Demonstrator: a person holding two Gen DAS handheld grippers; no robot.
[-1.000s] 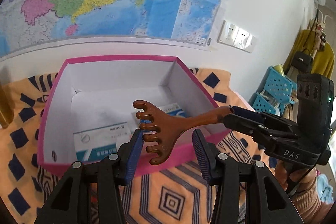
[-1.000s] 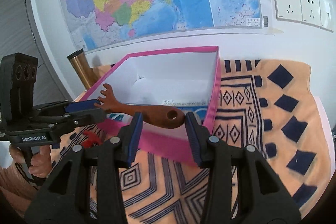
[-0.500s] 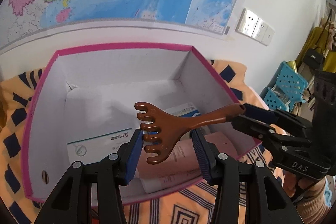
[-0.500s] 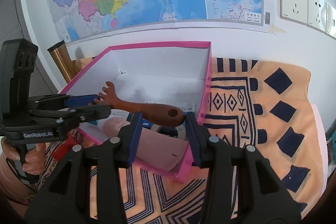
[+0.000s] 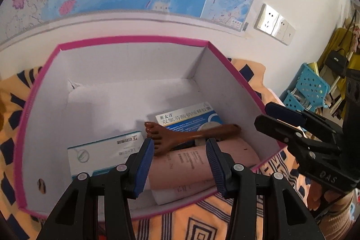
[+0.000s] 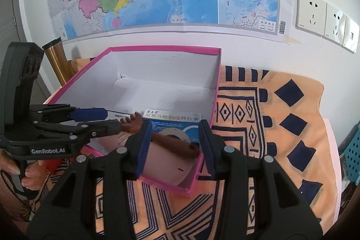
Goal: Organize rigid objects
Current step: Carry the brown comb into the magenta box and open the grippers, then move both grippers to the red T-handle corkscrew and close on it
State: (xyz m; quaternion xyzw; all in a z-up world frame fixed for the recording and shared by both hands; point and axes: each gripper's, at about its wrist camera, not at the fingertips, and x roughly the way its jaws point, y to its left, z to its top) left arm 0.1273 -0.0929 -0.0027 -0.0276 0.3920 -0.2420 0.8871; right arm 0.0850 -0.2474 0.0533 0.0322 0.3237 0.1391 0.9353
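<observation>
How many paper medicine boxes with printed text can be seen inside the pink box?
2. The white and teal box lies near the left front of the pink box. The blue and white box lies to its right, under the wooden scratcher. Others may be hidden.

One pink box (image 5: 126, 39), two medicine cartons (image 5: 186, 116), one back scratcher (image 5: 191, 133)

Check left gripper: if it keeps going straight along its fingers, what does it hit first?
Likely the brown back scratcher, lying between the left gripper fingers' tips, on the pink roll in the pink box. Depth unclear.
</observation>
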